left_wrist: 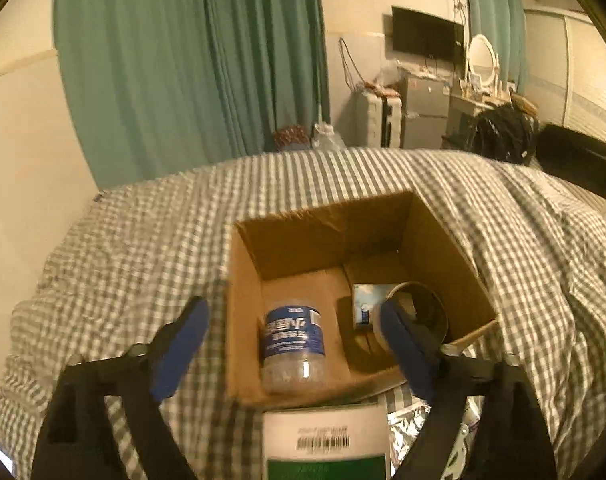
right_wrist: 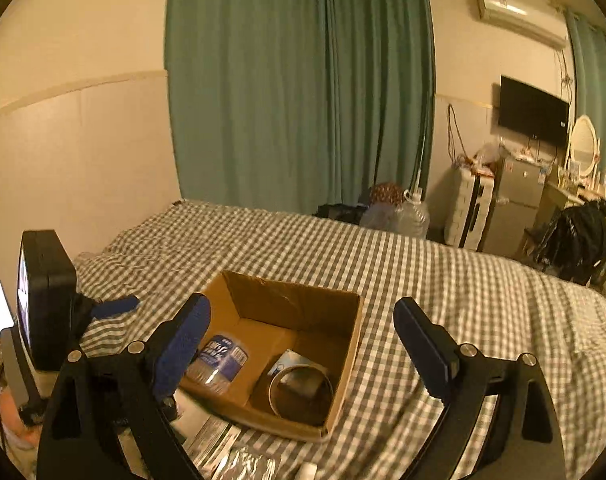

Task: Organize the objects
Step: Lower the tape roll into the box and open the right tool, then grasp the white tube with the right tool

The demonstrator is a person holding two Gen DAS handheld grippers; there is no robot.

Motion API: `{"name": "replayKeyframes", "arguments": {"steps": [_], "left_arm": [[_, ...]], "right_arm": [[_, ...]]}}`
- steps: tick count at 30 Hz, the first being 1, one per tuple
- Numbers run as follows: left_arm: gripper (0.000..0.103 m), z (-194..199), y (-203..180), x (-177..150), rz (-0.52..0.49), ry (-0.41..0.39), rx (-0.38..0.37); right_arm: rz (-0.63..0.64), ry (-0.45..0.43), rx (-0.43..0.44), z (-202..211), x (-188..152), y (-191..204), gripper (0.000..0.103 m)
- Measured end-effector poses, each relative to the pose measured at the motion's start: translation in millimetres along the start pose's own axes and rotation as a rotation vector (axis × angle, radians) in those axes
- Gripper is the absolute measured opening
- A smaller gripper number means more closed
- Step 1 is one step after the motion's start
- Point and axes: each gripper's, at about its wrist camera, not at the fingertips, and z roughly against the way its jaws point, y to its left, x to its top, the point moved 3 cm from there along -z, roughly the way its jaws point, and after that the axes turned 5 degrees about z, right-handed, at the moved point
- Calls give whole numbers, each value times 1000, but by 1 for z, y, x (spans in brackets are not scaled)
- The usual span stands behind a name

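Checked bedspread (right_wrist: 423,280) serving as worktop. Cardboard box (left_wrist: 245,320) at centre, open-topped for collecting. Inside: bottle (left_wrist: 293,344) on its side at 9 o'clock, tape roll (left_wrist: 427,312) at 3, small carton (left_wrist: 365,306) between (label blurred). Left gripper (left_wrist: 295,344) and right gripper (right_wrist: 301,344) both spread wide, empty, probably free for loose packets at 6.

Bed (right_wrist: 443,280), gingham cover: open box (right_wrist: 343,360) near its near edge; foil packets (left_wrist: 407,428) and green-white carton (left_wrist: 327,440) beside box.
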Motion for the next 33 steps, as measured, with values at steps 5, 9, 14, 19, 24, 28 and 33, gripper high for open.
{"name": "replayKeyframes", "arguments": {"steps": [5,9,14,19,24,28,33], "left_arm": [[103,51,14,4,40,-77,0],[103,83,23,2,53,-116,28],[103,109,36,-17,74,-127,85],[103,105,47,-54,115,-90,159],[103,75,50,-107,155,-11,199],[103,49,48,-139,179,74,200],[103,30,47,-169,226,123,226]], "right_arm": [[22,-28,-4,49,5,11,93],[39,-40,-1,80,2,23,93],[67,-21,-2,101,-15,32,93],[56,47,-1,91,-58,35,93],[27,192,5,48,-117,30,72],[-3,315,5,7,-162,24,52],[-5,420,14,-24,-195,22,40]]}}
